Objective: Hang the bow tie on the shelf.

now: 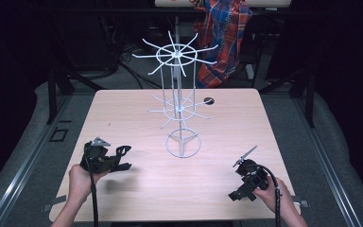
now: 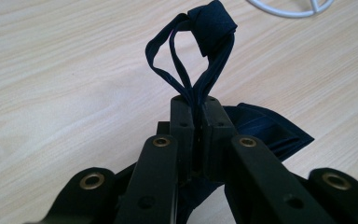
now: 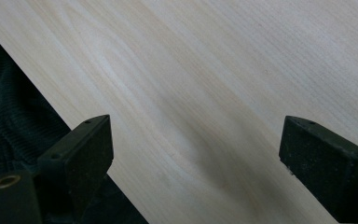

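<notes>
Near the front left corner of the pale wood-grain table (image 1: pixel 123 106), the left gripper (image 2: pixel 198 109) has its black jaws pressed together on a dark navy fabric strap (image 2: pixel 200 51), whose thin doubled bands loop up to a folded knot-like end; more of the cloth bunches under the jaws. At the table's middle stands a white wire rack (image 1: pixel 177 106) with a ring base and two tiers of radiating hooks. Front right, the right gripper (image 3: pixel 196 154) hangs over bare wood, its blocky matte jaws spread wide and holding nothing.
</notes>
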The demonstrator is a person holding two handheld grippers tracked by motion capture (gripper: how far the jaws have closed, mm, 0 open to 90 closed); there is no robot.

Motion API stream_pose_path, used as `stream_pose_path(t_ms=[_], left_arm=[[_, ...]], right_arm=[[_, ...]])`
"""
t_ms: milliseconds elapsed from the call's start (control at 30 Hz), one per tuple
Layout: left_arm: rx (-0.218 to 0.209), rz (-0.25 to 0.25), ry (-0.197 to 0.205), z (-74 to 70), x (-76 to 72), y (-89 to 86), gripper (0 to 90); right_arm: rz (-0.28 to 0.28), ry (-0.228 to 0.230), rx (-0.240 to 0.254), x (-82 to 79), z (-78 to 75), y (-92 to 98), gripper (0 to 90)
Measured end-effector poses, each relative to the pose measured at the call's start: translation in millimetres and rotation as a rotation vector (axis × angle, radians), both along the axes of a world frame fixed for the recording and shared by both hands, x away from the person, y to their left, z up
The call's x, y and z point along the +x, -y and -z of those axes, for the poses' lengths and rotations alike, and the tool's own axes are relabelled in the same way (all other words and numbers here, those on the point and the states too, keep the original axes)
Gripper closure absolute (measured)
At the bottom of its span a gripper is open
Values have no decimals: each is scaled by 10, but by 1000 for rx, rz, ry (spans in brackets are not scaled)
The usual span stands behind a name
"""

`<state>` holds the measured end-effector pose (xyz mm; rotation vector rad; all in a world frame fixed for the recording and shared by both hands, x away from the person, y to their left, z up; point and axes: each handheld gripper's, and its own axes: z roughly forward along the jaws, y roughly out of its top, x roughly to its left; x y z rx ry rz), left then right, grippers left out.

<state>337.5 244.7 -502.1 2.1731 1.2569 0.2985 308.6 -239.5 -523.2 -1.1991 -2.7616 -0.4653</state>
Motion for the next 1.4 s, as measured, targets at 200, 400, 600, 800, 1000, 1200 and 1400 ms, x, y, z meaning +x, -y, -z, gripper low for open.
stream_pose_path(t_ms=[200, 400, 600, 800, 1000, 1200, 1400], left_arm=[[-19, 13, 4, -35, -16, 20, 851], [-44, 12, 25, -94, -31, 42, 851], [-62, 16, 36, -133, -26, 52, 851], [-96, 25, 43, -178, -10, 39, 852], [-131, 12, 65, -229, -25, 51, 852], [-131, 19, 97, -308, -44, 85, 852], [-153, 25, 99, -330, -1, 100, 852]], right_arm=[[2, -3, -4, -9, 2, -13, 95], [4, -2, -6, -4, 1, -3, 95], [7, 0, 4, -6, 0, 11, 93], [6, -6, -7, 7, 7, 8, 99], [4, 9, -16, -9, -9, -4, 94], [10, -2, -13, 2, 14, 21, 93], [10, -1, -12, 19, 19, 5, 93]])
